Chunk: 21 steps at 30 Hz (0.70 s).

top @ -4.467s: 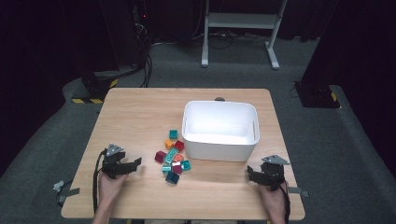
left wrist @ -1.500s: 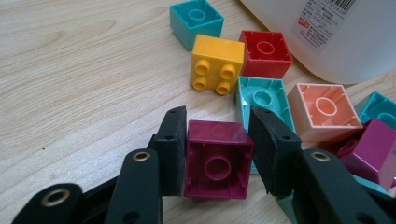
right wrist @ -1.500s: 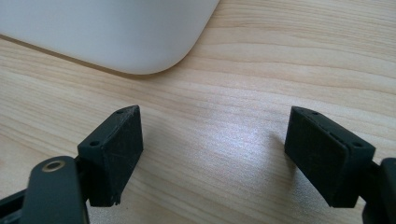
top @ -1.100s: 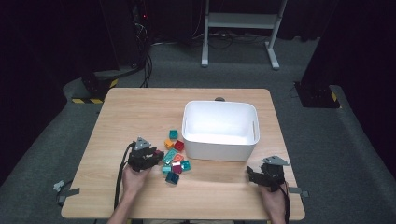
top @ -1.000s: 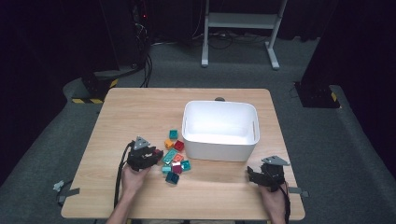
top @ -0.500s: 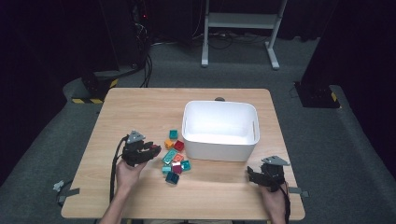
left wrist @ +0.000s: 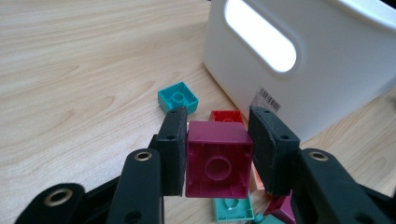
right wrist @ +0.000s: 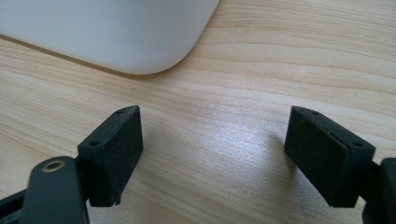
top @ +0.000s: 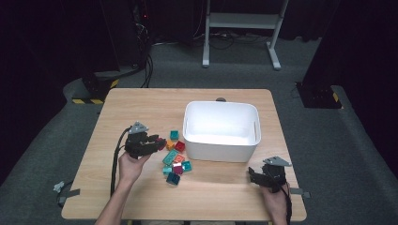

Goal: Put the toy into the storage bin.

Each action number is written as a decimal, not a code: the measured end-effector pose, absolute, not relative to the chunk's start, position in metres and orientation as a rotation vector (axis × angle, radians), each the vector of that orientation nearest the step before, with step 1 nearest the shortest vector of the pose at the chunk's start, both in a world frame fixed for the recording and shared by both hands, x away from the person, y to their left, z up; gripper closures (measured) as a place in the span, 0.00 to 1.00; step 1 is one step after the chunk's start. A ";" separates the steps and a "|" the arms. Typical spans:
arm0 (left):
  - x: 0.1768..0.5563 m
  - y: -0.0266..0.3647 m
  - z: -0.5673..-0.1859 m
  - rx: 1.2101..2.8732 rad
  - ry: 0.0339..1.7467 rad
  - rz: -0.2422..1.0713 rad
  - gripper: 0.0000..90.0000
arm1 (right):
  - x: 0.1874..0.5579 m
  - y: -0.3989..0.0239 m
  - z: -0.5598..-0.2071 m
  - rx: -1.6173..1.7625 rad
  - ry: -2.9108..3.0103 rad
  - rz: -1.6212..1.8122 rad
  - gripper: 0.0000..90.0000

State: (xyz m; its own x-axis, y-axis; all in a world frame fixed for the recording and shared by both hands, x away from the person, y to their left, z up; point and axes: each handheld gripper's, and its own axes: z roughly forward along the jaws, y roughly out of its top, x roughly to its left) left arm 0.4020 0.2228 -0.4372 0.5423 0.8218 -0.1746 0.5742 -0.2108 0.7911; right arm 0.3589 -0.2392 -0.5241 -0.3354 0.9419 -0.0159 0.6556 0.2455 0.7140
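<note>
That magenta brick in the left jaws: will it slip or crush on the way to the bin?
Magenta brick looks like rigid moulded plastic, so crushing is unlikely. It's hollow underneath, probably light. Its smooth sides could slip, but the left gripper pads sit flat on two opposite faces, so it should hold.

Left gripper (left wrist: 218, 154) raised, jaws clamped, right gripper (right wrist: 212, 154) low, jaws spread wide

Two black jaws of the right gripper (right wrist: 212, 156) rise from the bottom edge, set wide apart with nothing between them. Their flat pads (right wrist: 116, 149) face each other across bare wood. Beneath them lies a light wooden table (right wrist: 280, 60) with fine grain running sideways. At the top left, the rounded lower corner of a white bin (right wrist: 107, 32) rests on the table, well beyond the jaws.
</note>
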 end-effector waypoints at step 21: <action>0.414 0.210 -0.392 1.871 1.021 0.312 0.65 | 0.359 -0.239 -0.524 1.455 2.079 0.860 0.22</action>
